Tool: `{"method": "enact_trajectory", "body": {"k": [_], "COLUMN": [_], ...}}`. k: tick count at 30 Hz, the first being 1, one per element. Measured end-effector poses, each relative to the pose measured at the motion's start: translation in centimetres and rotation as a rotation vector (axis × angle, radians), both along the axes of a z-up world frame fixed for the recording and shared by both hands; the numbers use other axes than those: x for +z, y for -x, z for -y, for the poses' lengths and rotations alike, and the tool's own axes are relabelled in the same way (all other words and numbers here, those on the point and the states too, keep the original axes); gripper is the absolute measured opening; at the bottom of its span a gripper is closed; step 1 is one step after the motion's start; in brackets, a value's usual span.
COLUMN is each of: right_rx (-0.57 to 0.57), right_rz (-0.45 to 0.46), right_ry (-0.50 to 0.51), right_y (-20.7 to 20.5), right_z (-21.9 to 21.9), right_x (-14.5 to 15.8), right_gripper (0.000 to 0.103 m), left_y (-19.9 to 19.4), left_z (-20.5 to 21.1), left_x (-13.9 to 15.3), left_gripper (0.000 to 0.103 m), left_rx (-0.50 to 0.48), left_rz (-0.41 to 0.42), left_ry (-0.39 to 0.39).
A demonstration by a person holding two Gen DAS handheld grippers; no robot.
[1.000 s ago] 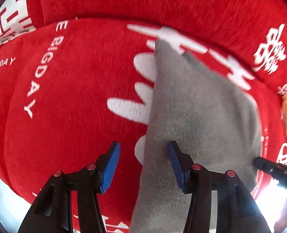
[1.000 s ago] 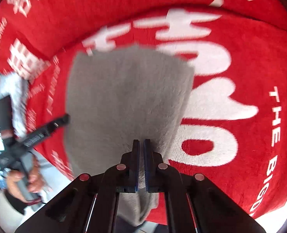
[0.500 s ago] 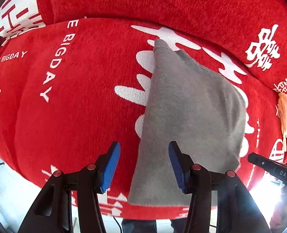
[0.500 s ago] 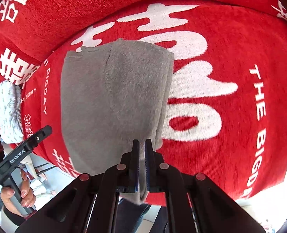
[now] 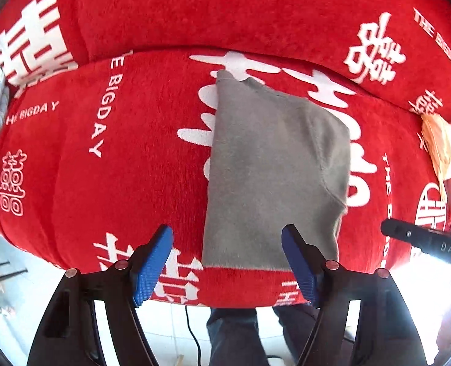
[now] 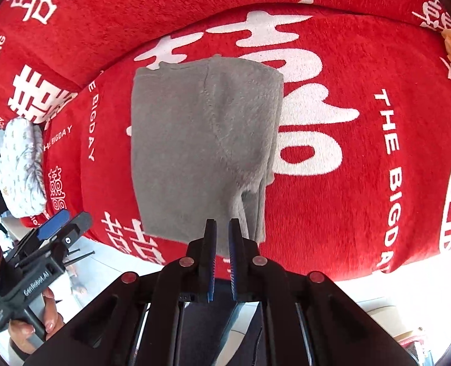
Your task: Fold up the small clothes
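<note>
Now the grey garment (image 5: 274,177) lies folded flat on the red cover (image 5: 127,183) with its white lettering, one edge close to the cover's near edge, a seam curving across the top layer. Above it the left gripper (image 5: 227,262) points straight down, blue pads (image 5: 152,265) apart and opening wider, nothing between them, clear of the cloth. The right gripper (image 6: 222,256) hangs over the garment's near corner, its jaws a narrow slit and easing apart, with no cloth caught in the gap. Off to the cover's left end sits a pale patterned bundle (image 6: 21,164), and at the far right an orange item (image 5: 438,143). Below the cover's edge, the person's dark trouser legs (image 5: 234,335) show over a tiled floor.
</note>
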State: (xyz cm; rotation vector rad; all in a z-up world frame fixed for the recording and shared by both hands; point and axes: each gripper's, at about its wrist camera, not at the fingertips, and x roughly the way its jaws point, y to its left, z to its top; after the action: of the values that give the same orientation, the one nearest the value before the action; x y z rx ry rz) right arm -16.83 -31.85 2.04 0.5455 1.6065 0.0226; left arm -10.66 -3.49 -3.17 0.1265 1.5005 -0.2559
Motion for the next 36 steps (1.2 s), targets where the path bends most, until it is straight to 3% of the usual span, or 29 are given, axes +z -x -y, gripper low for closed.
{"method": "enact_trajectory", "body": {"k": [8, 21, 25, 36], "right_rx": [-0.003, -0.043, -0.058, -0.098], "right_rz": [0.007, 0.003, -0.008, -0.026], "right_ry": [0.022, 0.03, 0.038, 0.033], "right_y": [0.6, 1.9, 2.5, 4.1], "right_z": [-0.3, 0.1, 0.2, 0.5], "right_x": [2.4, 3.0, 2.8, 2.4], "right_gripper": [0.029, 0.03, 0.039, 0.042], "left_y": [1.8, 2.6, 3.0, 3.8], "left_z": [0.8, 0.1, 0.2, -0.1], "left_x": [1.9, 2.5, 2.3, 2.5], "left_gripper": [0.075, 0.075, 0.075, 0.077], "left_rx": [-0.015, -0.024, -0.04, -0.044], "left_rz": [-0.035, -0.039, -0.054, -0.057], "left_ry": [0.027, -0.021, -0.029, -0.026]}}
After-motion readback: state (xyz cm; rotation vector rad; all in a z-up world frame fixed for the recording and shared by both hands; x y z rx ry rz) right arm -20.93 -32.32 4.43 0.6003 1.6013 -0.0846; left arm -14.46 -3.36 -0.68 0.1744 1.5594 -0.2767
